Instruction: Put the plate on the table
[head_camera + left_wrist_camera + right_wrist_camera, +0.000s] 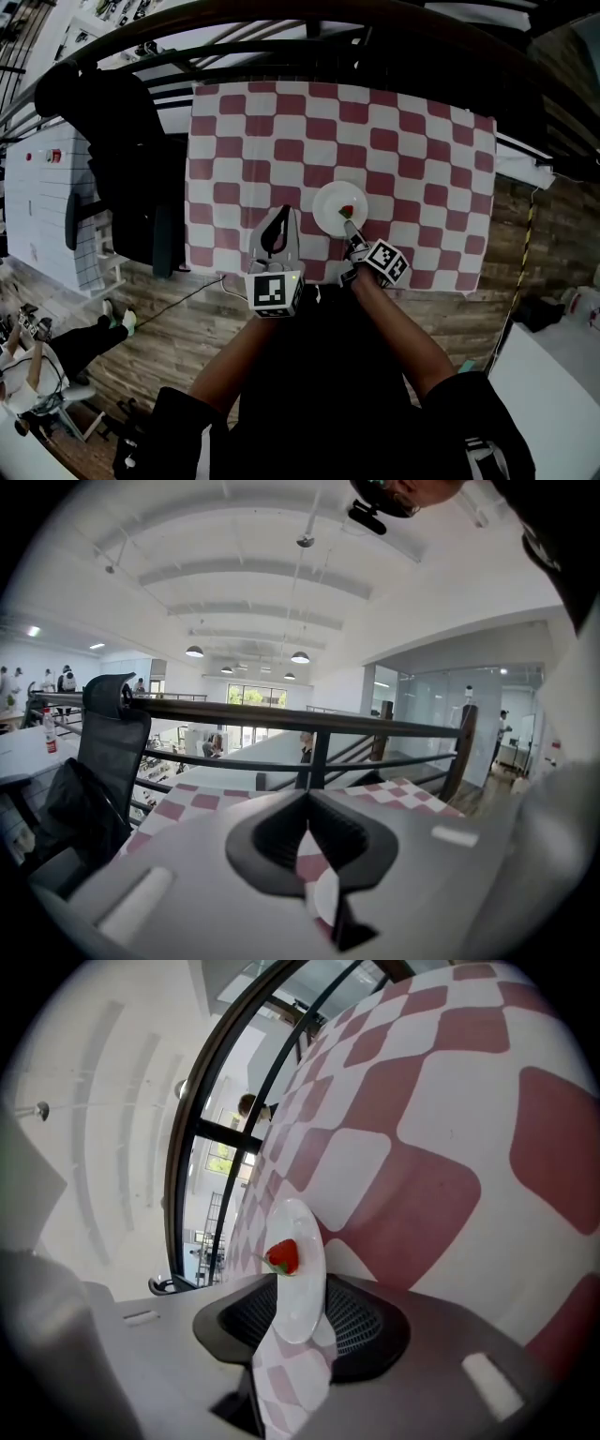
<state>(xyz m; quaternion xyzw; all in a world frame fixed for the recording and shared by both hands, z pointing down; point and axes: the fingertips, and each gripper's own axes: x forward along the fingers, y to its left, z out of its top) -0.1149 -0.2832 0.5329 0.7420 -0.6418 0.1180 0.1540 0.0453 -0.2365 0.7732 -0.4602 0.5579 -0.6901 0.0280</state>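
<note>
Plate [336, 204]: white, lying flat on the table [422, 141] (red-and-white checked cloth), at 6 o'clock from the cloth's middle in the head view.
Strawberry [347, 212]: on the plate, toward its 4 o'clock side.
Right gripper [352, 231]: at the plate's 5 o'clock rim; jaws spread, the rim between them, pads not pressing on it.
Left gripper [281, 217]: at the plate's 9 o'clock, apart from it; jaw tips closed together, nothing between them.
</note>
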